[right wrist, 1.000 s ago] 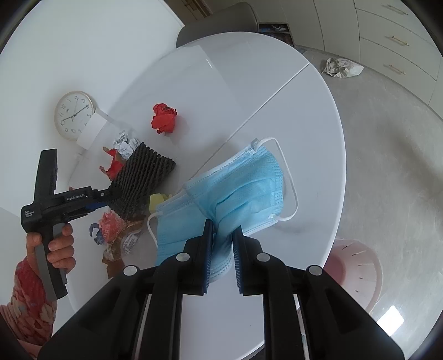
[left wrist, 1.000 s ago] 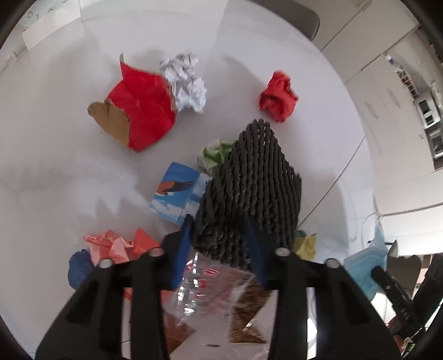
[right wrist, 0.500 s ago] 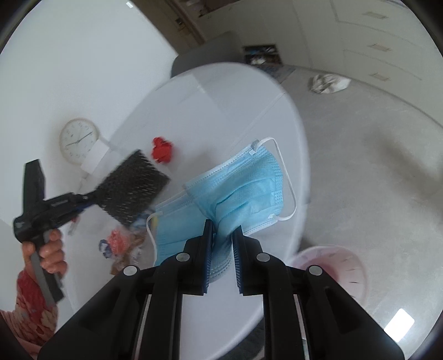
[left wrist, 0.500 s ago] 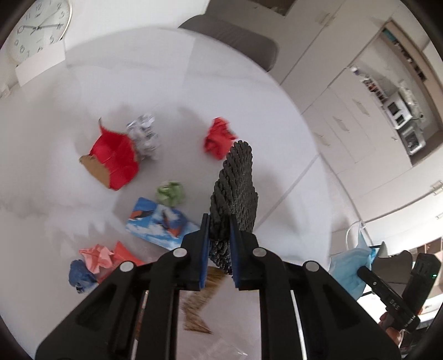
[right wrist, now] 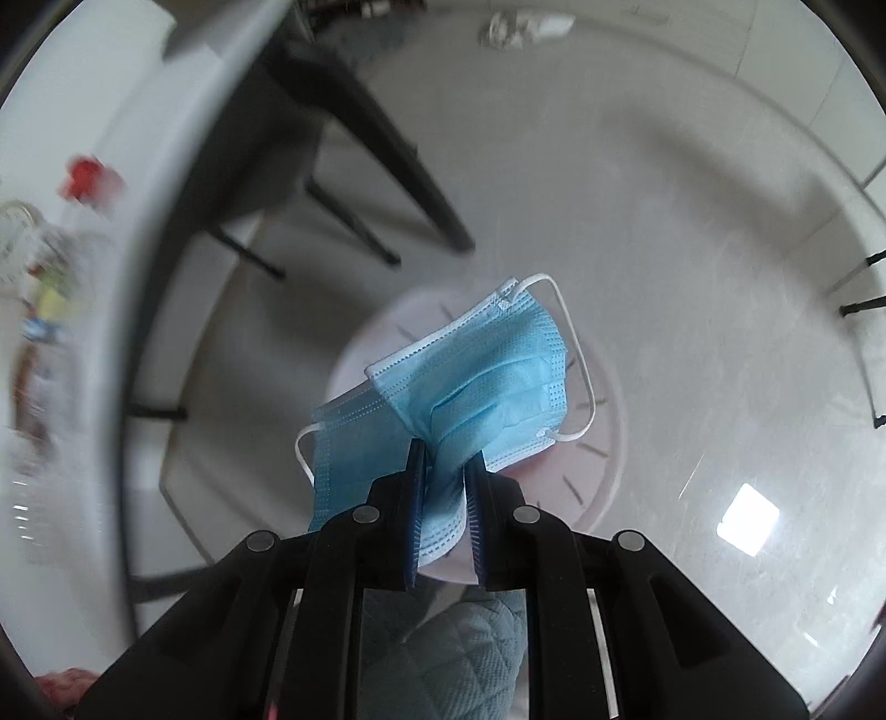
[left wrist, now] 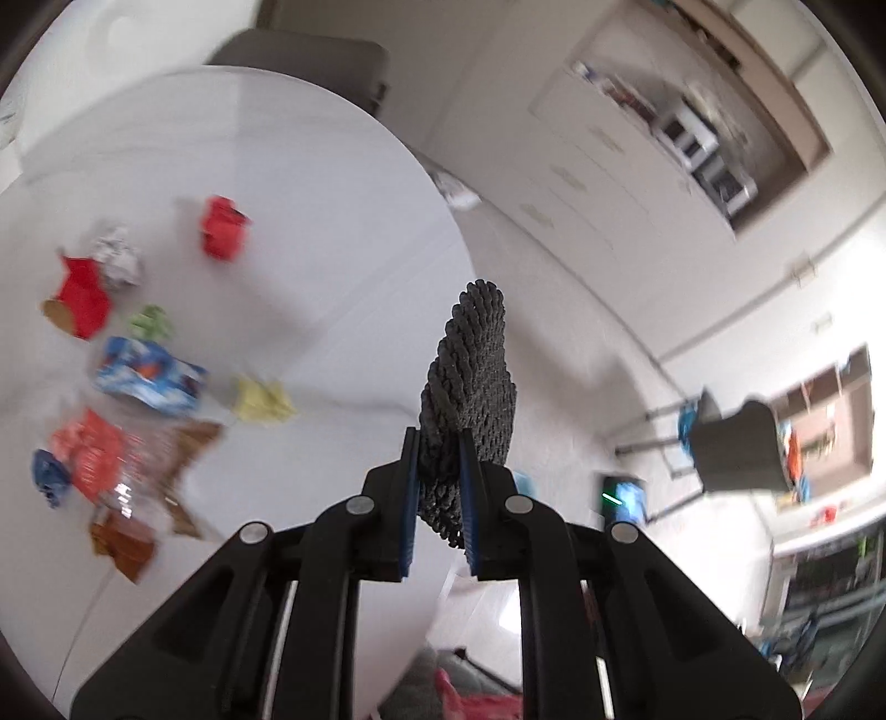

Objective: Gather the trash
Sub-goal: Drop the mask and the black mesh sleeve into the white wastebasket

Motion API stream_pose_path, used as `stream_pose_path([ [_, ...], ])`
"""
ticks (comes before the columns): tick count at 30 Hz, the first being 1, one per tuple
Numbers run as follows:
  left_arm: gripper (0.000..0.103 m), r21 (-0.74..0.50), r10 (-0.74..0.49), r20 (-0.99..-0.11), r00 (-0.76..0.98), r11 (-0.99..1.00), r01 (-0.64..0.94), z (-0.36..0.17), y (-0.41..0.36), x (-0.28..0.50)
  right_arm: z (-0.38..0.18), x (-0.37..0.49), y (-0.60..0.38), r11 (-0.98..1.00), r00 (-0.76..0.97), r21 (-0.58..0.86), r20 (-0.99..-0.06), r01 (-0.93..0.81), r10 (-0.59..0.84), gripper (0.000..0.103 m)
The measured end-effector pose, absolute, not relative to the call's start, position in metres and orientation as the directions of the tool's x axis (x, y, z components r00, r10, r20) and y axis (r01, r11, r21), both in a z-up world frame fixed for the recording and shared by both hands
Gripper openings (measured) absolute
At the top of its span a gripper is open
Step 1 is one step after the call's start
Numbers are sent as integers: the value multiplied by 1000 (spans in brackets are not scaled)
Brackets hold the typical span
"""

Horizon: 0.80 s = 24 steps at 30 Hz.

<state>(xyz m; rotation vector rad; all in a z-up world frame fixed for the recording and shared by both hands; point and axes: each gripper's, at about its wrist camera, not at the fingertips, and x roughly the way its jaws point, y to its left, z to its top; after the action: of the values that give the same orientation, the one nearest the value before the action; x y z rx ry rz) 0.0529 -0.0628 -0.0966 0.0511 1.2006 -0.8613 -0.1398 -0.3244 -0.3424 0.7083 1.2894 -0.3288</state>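
Observation:
My left gripper [left wrist: 437, 476] is shut on a black foam net sleeve [left wrist: 470, 371] and holds it in the air past the right edge of the round white table [left wrist: 332, 232]. My right gripper [right wrist: 446, 471] is shut on a blue face mask [right wrist: 476, 387] and holds it above a pale pink bin [right wrist: 601, 437] on the floor. Trash lies on the table in the left wrist view: a red paper ball [left wrist: 221, 227], a red carton [left wrist: 80, 296], a foil ball [left wrist: 116, 257], a green wad [left wrist: 149, 321], a blue wrapper [left wrist: 147, 379], a yellow wad [left wrist: 260, 399].
More wrappers [left wrist: 111, 459] lie at the table's near left. A dark chair [right wrist: 332, 127] stands by the table edge [right wrist: 149, 232] in the right wrist view. Cabinets [left wrist: 637, 138] line the far wall. A crumpled bag [right wrist: 520, 25] lies on the floor.
Both grippers have swung right, off the table. The right one with the mask has moved from over the table to above the pink bin. The left one has carried the net sleeve past the table edge.

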Motion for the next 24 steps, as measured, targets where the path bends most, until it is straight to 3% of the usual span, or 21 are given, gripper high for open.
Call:
stream_pose_path([
  [3, 13, -361, -515, -855, 61, 675, 643, -108, -86, 26, -391, -129, -323, 764, 201, 271, -962, 585, 187, 20],
  [4, 13, -344, -497, -866, 55, 672, 655, -113, -94, 17, -406, -126, -324, 765, 177, 264, -964, 588, 197, 40],
  [6, 13, -313, -465, -884, 50, 668, 675, -121, -107, 4, -424, -123, -324, 764, 138, 249, -968, 596, 208, 67],
  [11, 13, -243, -396, -917, 49, 651, 720, -141, -138, -24, -431, -137, -336, 759, 129, 251, -967, 601, 218, 74],
  [18, 13, -172, -304, -952, 30, 615, 769, -182, -187, -55, -355, -200, -366, 702, 246, 258, -962, 664, 120, 90],
  [24, 13, -84, -169, -985, 25, 605, 792, -242, -218, -80, -301, -245, -388, 652, 332, 291, -941, 700, 64, 92],
])
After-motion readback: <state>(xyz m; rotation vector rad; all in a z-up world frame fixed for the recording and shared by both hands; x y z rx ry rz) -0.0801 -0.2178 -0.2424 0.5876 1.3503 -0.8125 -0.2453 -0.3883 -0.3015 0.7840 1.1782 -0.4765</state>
